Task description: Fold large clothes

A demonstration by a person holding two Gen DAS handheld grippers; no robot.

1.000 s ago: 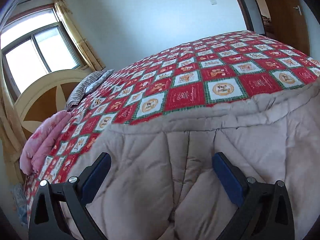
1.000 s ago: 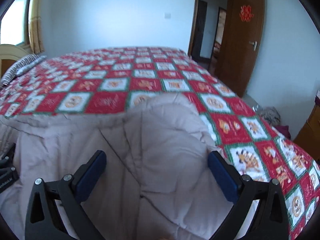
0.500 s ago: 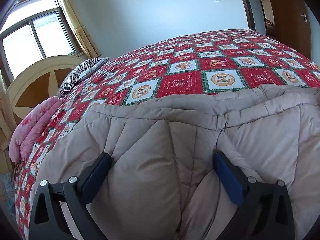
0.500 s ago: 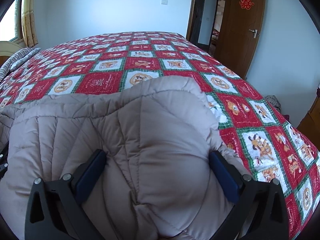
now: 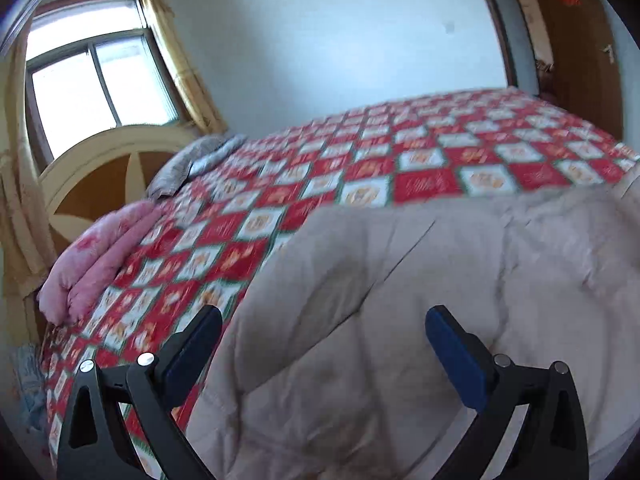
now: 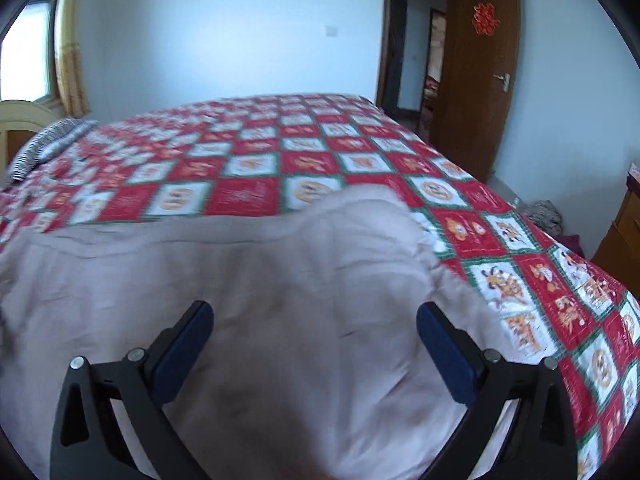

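A beige quilted padded coat point(image 5: 400, 280) lies spread on the near part of the bed, over a red, white and green checked bedspread point(image 5: 420, 160). My left gripper point(image 5: 324, 320) hovers open above the coat's left portion; its left finger point(image 5: 192, 344) hangs over the bedspread beside the coat's edge. In the right wrist view the coat point(image 6: 240, 280) fills the lower frame, a rounded hump at its far right corner. My right gripper point(image 6: 315, 316) is open over it, nothing clamped between the blue pads. Both views are motion-blurred.
A folded pink blanket point(image 5: 92, 256) and a striped pillow point(image 5: 192, 164) lie by the cream headboard point(image 5: 100, 152) at the left. An open brown door point(image 6: 472, 80), a wooden cabinet point(image 6: 620, 232) and a clothes heap point(image 6: 542, 216) on the floor are at the right.
Both grippers have pulled back and lifted from the coat, still open. The left view has swung left, so bedspread now shows under its left finger. The coat lies flatter.
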